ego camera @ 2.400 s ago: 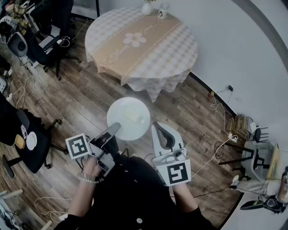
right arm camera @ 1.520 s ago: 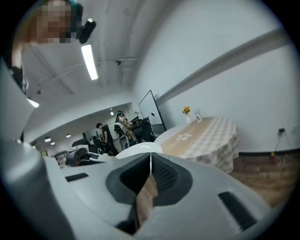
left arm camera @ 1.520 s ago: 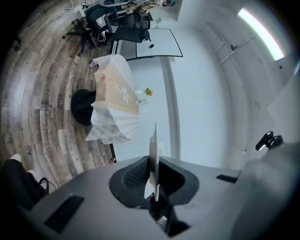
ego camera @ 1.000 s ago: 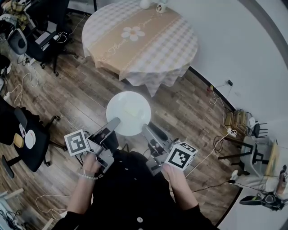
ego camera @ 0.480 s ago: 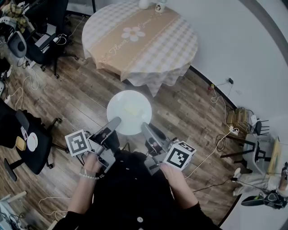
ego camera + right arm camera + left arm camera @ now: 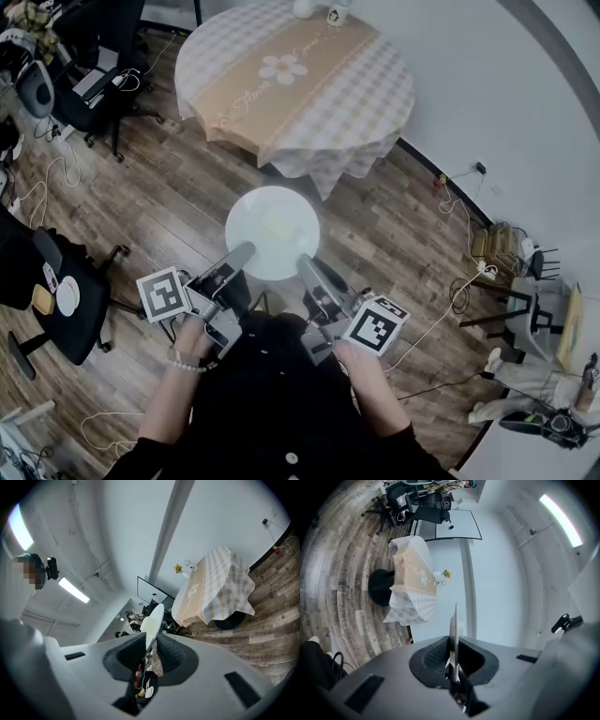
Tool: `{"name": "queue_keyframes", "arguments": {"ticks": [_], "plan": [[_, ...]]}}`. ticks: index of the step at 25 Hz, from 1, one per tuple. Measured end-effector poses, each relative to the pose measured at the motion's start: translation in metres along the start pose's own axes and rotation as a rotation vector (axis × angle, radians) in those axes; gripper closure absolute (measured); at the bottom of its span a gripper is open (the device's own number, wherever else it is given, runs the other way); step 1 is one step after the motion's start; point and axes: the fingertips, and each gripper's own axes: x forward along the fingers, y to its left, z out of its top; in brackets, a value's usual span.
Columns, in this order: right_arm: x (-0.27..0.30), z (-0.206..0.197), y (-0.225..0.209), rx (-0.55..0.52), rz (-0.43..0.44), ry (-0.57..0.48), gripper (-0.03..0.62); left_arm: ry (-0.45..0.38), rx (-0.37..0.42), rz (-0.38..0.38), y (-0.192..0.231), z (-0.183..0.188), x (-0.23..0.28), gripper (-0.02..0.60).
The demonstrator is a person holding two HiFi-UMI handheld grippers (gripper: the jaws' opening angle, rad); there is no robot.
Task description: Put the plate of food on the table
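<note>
A white plate [image 6: 272, 234] carrying a pale piece of food [image 6: 277, 223] hangs level above the wood floor, short of the round checked table [image 6: 295, 80]. My left gripper [image 6: 239, 255] is shut on the plate's near left rim; in the left gripper view the plate [image 6: 453, 623] runs edge-on between the pads of the left gripper [image 6: 452, 656]. My right gripper [image 6: 305, 264] has just been closing and now clamps the near right rim. In the right gripper view the plate [image 6: 153, 617] sits between the jaws of the right gripper [image 6: 149, 651]. The table [image 6: 211, 588] lies ahead.
A white vase [image 6: 303, 7] and a cup [image 6: 337, 16] stand at the table's far edge. Black office chairs [image 6: 89, 94] and floor cables are at the left. A white wall [image 6: 506, 122], cords and a small stand [image 6: 525, 281] are at the right.
The right gripper swung in from beside the plate, rolled over, and closed on the plate's right rim. The left gripper has kept its grip. The plate has barely shifted.
</note>
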Motion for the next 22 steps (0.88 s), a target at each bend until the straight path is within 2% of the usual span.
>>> {"name": "queue_keyframes", "arguments": {"ticks": [10, 22], "plan": [[0.007, -0.014, 0.009, 0.005, -0.014, -0.023, 0.546, 0.028, 0.019, 0.005, 0.004, 0.008, -0.015, 0.558], [0.011, -0.009, 0.001, 0.019, -0.035, -0.038, 0.549, 0.031, -0.009, -0.006, 0.009, 0.012, -0.006, 0.558]]}}
